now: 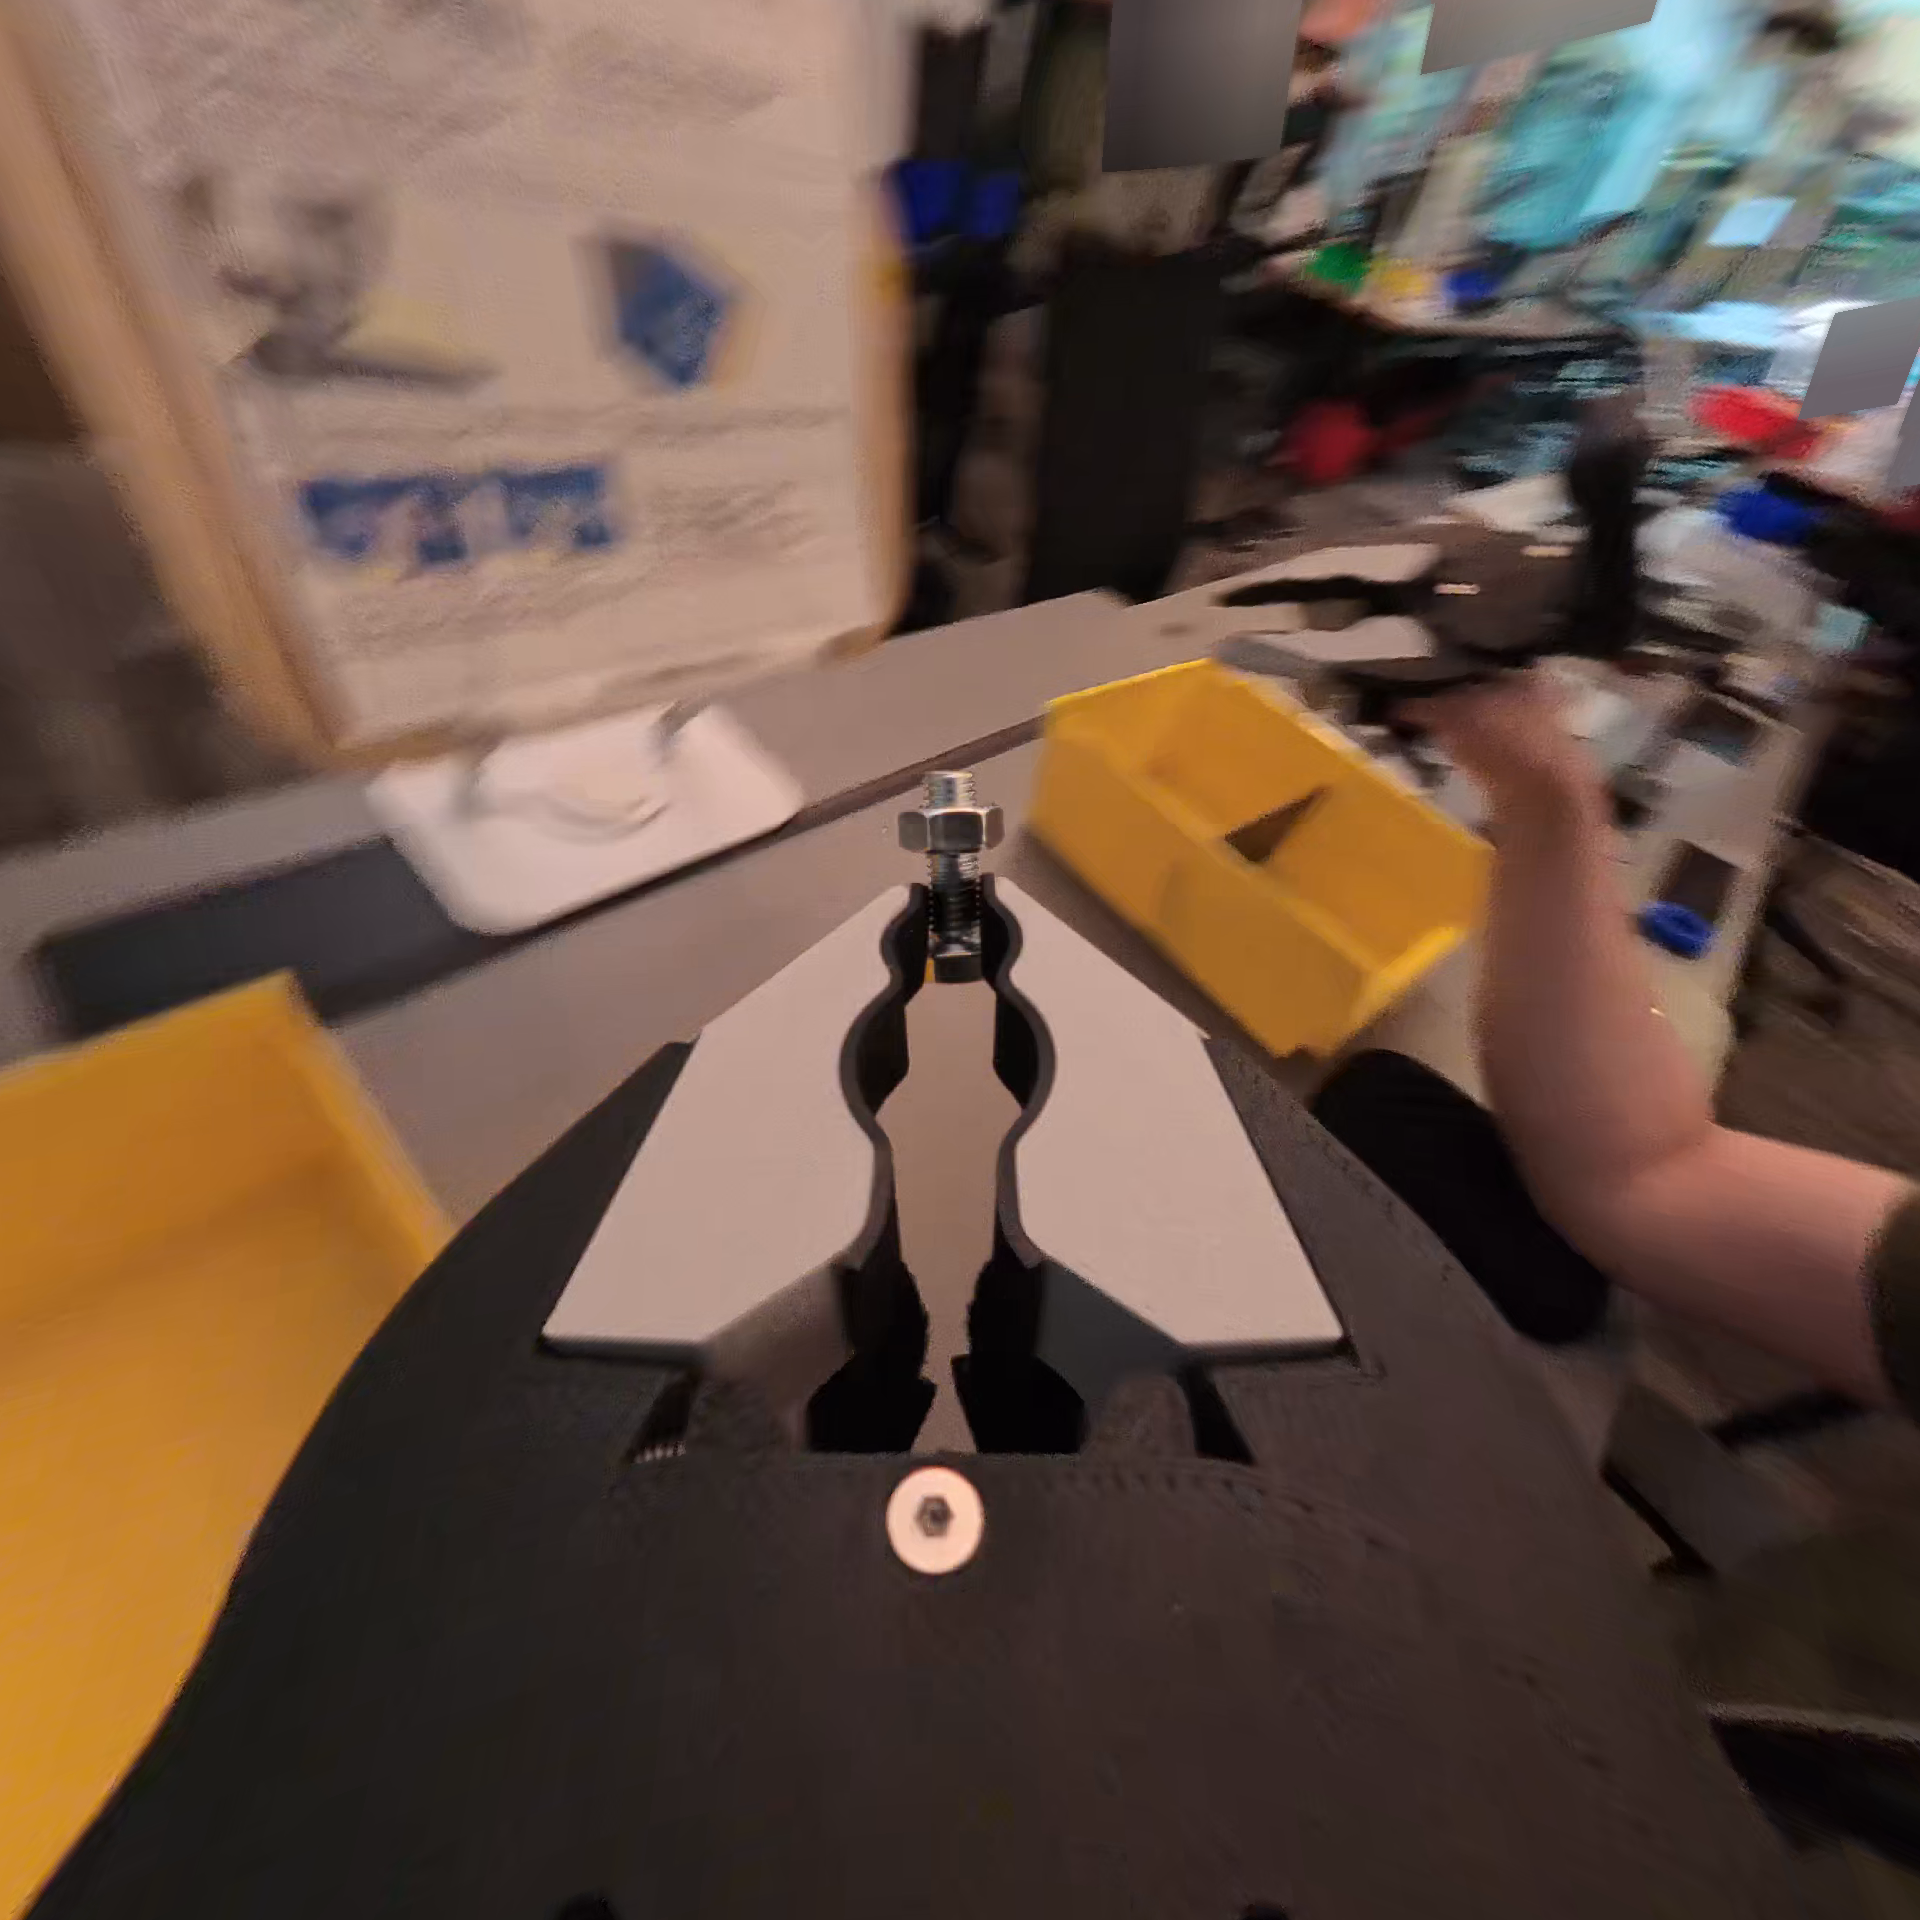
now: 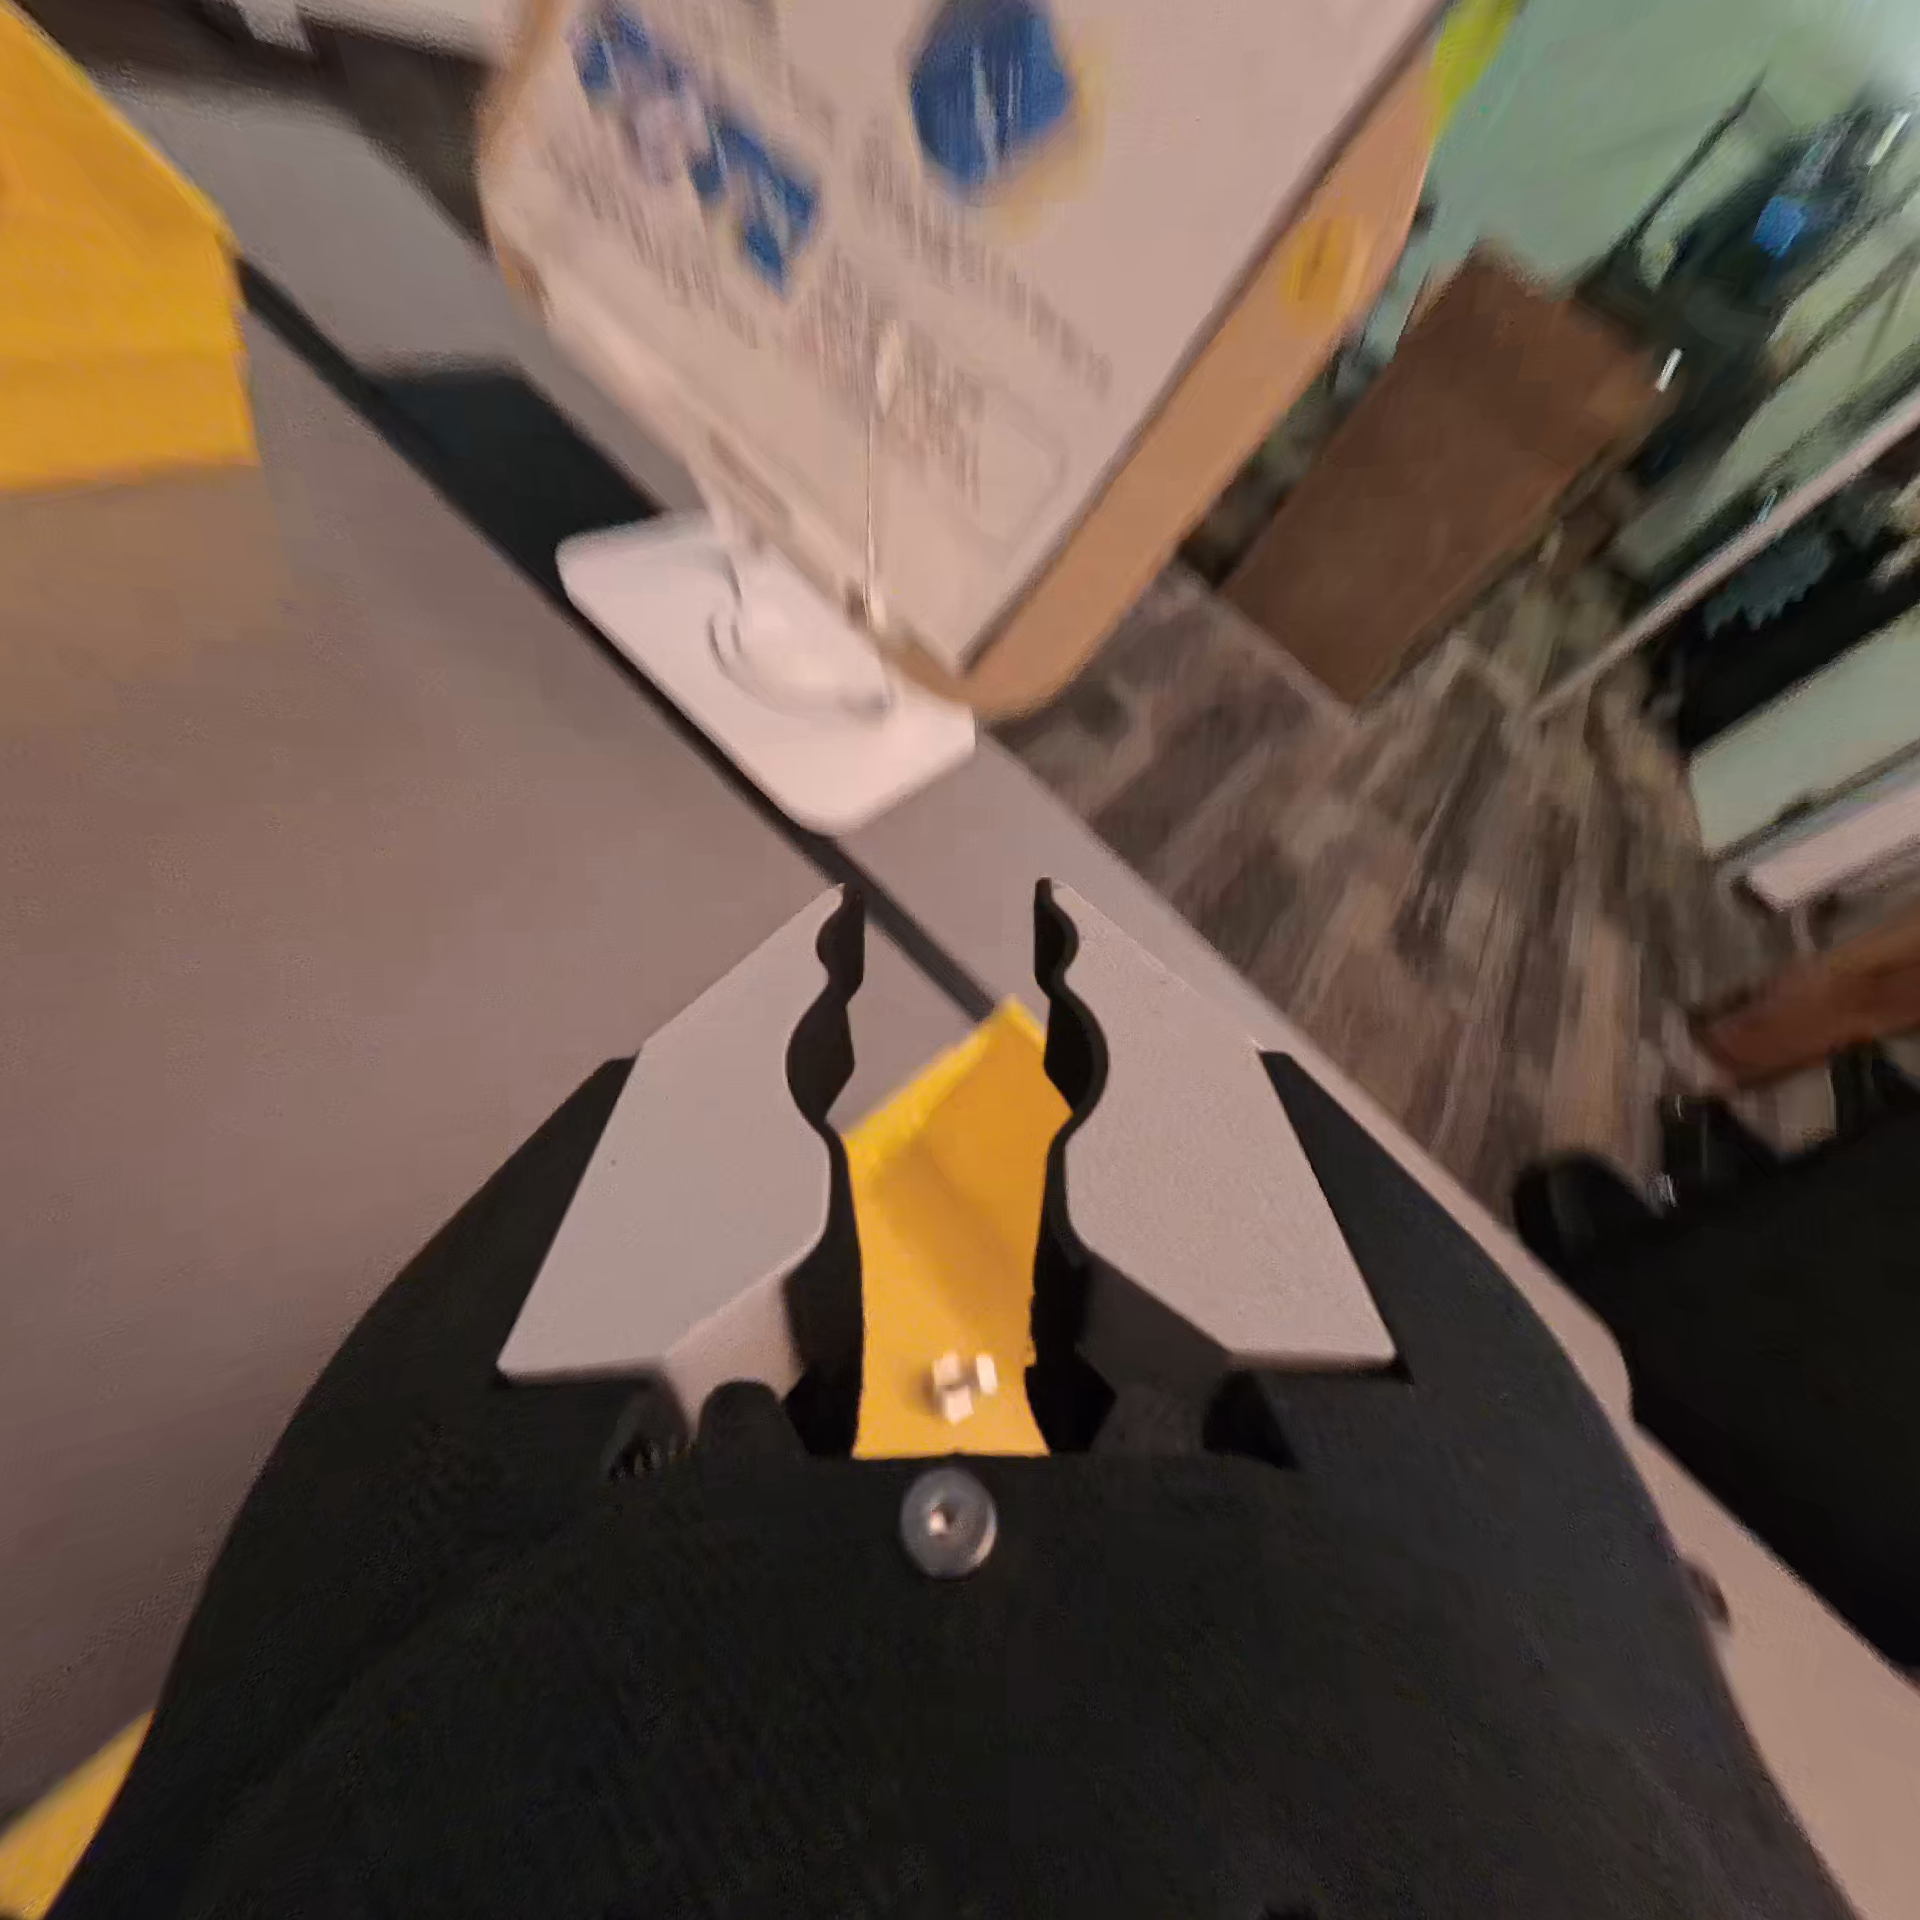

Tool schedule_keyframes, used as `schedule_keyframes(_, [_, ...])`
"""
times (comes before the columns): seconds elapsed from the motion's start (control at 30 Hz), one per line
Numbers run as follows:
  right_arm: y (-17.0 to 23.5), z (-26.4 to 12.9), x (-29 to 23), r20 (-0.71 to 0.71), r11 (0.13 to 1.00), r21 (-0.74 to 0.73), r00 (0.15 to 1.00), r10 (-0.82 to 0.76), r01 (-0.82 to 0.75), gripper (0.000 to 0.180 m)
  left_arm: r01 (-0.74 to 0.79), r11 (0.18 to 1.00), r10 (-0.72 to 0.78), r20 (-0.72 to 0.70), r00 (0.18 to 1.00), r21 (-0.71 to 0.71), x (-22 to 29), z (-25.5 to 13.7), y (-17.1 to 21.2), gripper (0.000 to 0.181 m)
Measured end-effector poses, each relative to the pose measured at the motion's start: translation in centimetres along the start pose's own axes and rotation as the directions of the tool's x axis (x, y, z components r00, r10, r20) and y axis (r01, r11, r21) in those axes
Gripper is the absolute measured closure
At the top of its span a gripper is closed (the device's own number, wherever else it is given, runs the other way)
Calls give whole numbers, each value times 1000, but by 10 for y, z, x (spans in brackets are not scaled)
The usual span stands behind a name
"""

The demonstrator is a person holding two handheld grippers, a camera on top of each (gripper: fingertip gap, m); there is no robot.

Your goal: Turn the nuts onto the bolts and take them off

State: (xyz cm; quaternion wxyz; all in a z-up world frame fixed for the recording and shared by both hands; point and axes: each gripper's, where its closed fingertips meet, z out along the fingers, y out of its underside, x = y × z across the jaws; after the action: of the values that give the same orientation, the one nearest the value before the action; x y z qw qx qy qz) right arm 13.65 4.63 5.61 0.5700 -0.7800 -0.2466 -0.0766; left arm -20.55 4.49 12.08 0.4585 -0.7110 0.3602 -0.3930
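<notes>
The left tongs clamp a bolt pointing straight forward, a nut near its tip; the right tongs gape empty above a yellow bin, well off to the right.

The left gripper points forward and level, its two pale fingers drawn close so that only a narrow wavy slot divides them, the dark inner pads at the tips pressed against a held piece that sticks out past them. Its black body fills the lower part of the left wrist view. At the right of that view, the person's bare forearm reaches away from the camera, the hand at its end blurred. The right gripper tilts downward, its fingers spread with a clear gap between the tips, gripping nothing.
</notes>
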Motion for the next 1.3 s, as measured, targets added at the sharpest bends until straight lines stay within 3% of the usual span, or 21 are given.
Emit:
schedule_keyframes(0.07, [-52, -17, -20, 67, 971, 235, 998, 16, -32, 147, -113, 990, 126, -163, 979, 90, 50, 11, -20, 173])
schedule_keyframes(0.17, [-124, -63, -67, 354, 820, 522, 934, 43, -235, 148, -191, 955, 262, -334, 906, 228, 108, 28, -39, 173])
schedule_keyframes(0.27, [-165, -112, -100, 627, 660, 583, 779, 5, -473, 147, -118, 955, 246, -510, 824, 270, 155, 41, -43, 173])
schedule_keyframes(0.37, [-180, -136, -111, 751, 595, 532, 660, -3, -603, 147, -93, 970, 217, -621, 753, 226, 183, 51, -35, 173])
schedule_keyframes(0.5, [-184, -148, -129, 831, 609, 467, 554, -52, -642, 158, -114, 973, 217, -621, 753, 202, 189, 62, -29, 173])
schedule_keyframes(0.8, [-181, -129, -155, 882, 673, 366, 471, -30, -643, 158, -136, 974, 220, -615, 757, 181, 194, 69, -22, 173])
schedule_keyframes(0.93, [-180, -128, -159, 905, 682, 329, 424, -31, -653, 168, -156, 972, 233, -606, 761, 178, 196, 72, -20, 173])
schedule_keyframes(1.13, [-181, -129, -157, 917, 673, 314, 398, -32, -669, 172, -174, 965, 258, -592, 763, 197, 196, 72, -21, 173])
schedule_keyframes(1.3, [-180, -130, -163, 898, 690, 353, 436, -59, -632, 172, -197, 958, 286, -611, 738, 210, 198, 71, -15, 165])
